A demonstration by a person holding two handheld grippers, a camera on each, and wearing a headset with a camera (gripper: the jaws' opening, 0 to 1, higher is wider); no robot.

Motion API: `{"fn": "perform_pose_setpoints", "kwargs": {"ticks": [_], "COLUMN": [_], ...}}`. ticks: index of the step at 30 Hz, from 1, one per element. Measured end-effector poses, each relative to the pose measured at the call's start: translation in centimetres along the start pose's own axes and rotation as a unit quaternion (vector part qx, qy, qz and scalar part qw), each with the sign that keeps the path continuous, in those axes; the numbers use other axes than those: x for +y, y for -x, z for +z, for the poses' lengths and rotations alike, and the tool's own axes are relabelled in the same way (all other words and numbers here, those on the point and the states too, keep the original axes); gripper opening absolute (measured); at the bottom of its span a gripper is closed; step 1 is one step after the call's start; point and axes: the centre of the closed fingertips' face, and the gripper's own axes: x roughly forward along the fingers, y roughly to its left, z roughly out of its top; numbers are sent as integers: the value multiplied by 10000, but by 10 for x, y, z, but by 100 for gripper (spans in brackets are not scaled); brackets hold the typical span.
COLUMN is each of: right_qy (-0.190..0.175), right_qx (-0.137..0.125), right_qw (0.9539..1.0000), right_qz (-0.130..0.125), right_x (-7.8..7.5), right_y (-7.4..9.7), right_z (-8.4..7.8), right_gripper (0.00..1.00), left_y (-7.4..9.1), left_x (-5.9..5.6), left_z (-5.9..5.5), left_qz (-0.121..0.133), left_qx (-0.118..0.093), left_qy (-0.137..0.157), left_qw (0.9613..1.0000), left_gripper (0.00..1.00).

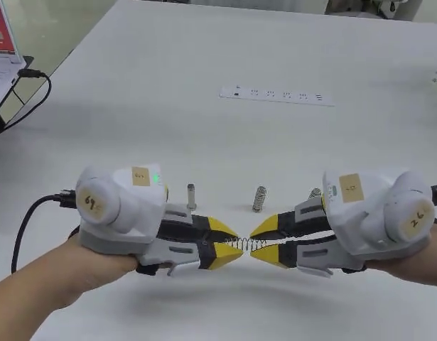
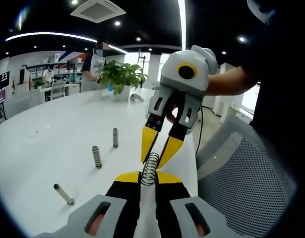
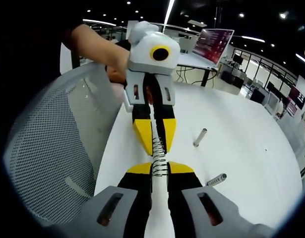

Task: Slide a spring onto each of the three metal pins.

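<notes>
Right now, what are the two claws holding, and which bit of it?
One spring, shared between them. The left claw pinches one end of it and the right claw pinches the other end. The middle coils are bare between the tips.

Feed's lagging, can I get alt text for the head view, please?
The left tool and right tool, white with yellow jaw tips, meet tip to tip above the white table, both gripping one small coiled metal spring. Behind them stand a bare metal pin, a spring-covered pin, and a third pin partly hidden by the right tool.
</notes>
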Motion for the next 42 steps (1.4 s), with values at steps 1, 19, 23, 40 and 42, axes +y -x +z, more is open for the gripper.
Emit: {"fn": "perform_pose_setpoints", "kwargs": {"ticks": [1,19,23,40,42], "right_qy": [-48,-557,-470,-609,-583], "right_qx": [-7,-233,-194,-433,-425], "right_qw": [10000,9980,9986,9971,9973], "right_qz": [-9,-173,-132,-151,-130], "right_x": [0,-6,-4,-8,-8], "right_y": [0,3,3,14,14], "right_z": [0,-12,-12,5,6], "right_gripper": [8,12,7,6,6], "left_y": [0,1,2,2,2], "left_x": [0,-6,-6,-4,-4], "left_z": [0,5,5,2,1], "left_qz": [-5,-139,-142,-145,-149], "left_qx": [7,-28,-34,17,40], "left_qy": [-20,86,115,181,146], "left_qw": [10000,9999,9998,9997,9998], "left_gripper": [2,2,2,2,2]}}
